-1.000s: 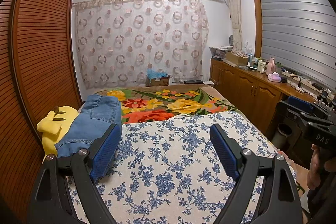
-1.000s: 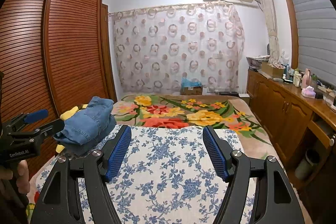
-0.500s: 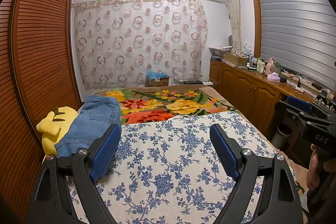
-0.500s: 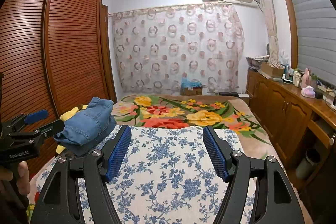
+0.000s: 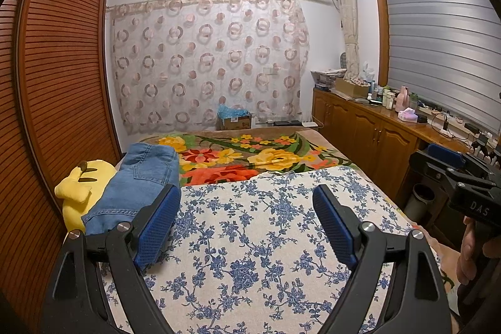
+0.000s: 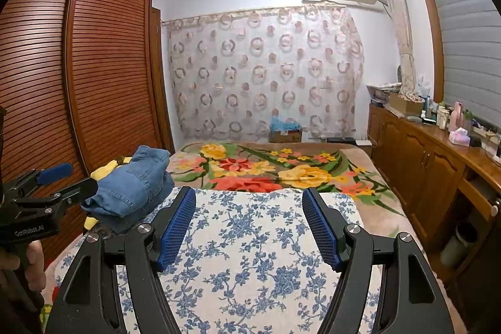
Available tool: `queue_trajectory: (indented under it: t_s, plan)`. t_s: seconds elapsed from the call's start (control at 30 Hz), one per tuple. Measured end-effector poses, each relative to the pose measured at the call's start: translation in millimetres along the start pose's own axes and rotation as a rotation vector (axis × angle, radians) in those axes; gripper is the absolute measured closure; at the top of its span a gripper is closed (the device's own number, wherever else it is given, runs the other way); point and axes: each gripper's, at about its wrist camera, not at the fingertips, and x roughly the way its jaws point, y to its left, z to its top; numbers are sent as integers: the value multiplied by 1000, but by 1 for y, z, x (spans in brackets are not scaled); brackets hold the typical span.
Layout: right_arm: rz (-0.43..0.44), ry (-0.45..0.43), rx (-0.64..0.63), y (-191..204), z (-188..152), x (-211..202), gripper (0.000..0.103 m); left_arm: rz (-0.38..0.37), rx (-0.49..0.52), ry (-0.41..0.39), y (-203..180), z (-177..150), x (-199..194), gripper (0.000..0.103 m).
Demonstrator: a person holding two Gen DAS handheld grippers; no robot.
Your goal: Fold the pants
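Observation:
Folded blue denim pants (image 5: 141, 183) lie in a stack at the left side of the bed, resting partly on a yellow plush toy (image 5: 83, 187). They also show in the right wrist view (image 6: 137, 183). My left gripper (image 5: 247, 202) is open and empty, held above the blue-flowered sheet (image 5: 266, 240), just right of the pants. My right gripper (image 6: 249, 202) is open and empty above the same sheet (image 6: 250, 255). Each gripper shows in the other's view, the right one (image 5: 444, 158) and the left one (image 6: 53, 180), both apart from the pants.
A bright flowered blanket (image 5: 250, 155) covers the far half of the bed. A slatted wooden wardrobe (image 5: 59, 83) stands close on the left. Wooden cabinets (image 5: 369, 130) with clutter run along the right wall. A cardboard box (image 5: 235, 121) sits by the curtain.

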Motion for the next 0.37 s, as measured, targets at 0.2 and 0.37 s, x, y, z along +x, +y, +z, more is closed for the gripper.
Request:
queue_trajectory:
  t_s: [0.2,0.37]
  plan:
    - [2,-1,1,1,0,0,31,-1,-1,0,0,0,0,15]
    - [1,-2,3,1,0,0,31,-1,-1,-1,0,-1,0,15]
